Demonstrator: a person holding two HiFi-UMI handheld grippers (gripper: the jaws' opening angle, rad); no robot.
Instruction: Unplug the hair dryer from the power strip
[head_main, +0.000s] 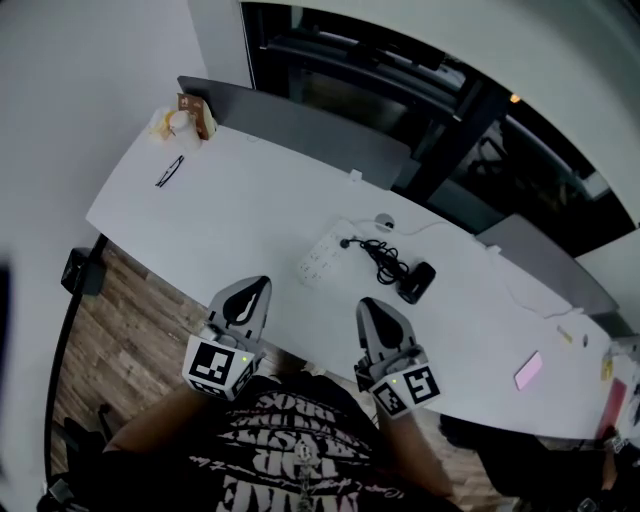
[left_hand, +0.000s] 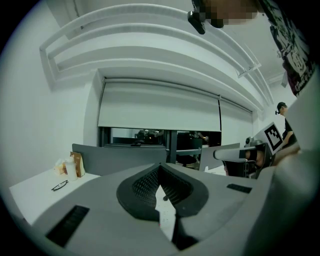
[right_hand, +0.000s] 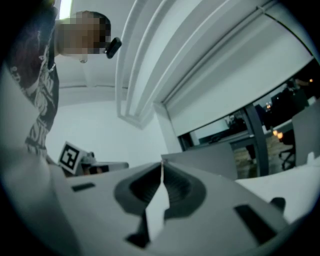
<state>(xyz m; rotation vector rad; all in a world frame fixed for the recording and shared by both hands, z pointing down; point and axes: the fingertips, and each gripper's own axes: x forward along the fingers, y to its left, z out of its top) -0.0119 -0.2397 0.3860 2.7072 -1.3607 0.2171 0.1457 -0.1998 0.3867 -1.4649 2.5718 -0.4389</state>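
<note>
In the head view, your left gripper (head_main: 258, 290) and right gripper (head_main: 370, 305) hover over the near edge of the white table (head_main: 230, 210). Beyond them the black hair dryer (head_main: 417, 282) lies near the power strip (head_main: 322, 255), its cord (head_main: 380, 256) reaching the strip's far end. In the left gripper view your jaws meet with nothing between them, and the right gripper view shows the same.

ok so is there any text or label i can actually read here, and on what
No text reads clearly.
shirt: white lettering, upside down, too blurred to read.
brown packet: print too small.
left tool, right tool: square marker patterns only, no words.
power strip: no label visible.
</note>
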